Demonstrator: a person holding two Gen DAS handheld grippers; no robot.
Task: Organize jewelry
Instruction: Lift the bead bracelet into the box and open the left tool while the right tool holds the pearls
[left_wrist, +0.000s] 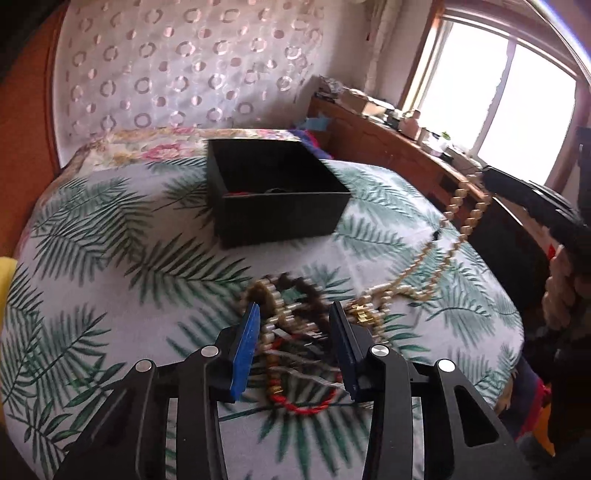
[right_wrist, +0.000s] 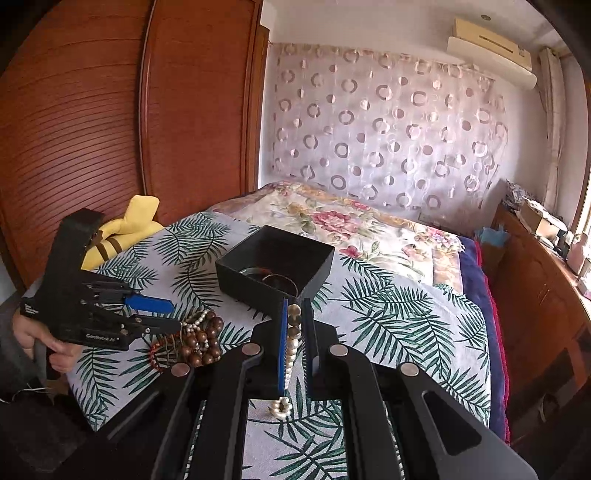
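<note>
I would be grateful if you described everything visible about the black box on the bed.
The black box is a square, open-topped container with matte, cardboard-like walls and no lid in sight. It sits upright on the palm-leaf bedspread, beyond the tangled jewelry pile. Inside lie a thin bangle and something red. Neither claw touches it.

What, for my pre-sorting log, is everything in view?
black box: one, black, open, mid-bed
pearl necklace: one, cream, hanging from right gripper
jewelry pile: one, brown beads, pearls, red cord, near box
bedspread: one, green-leaf print, under everything
floral quilt: one, cream-pink, behind box
plush toy: one, yellow, by wardrobe
left gripper: one, black and blue, open astride pile
right gripper: one, black and blue, shut on pearl necklace
hand: one, holding left gripper
</note>
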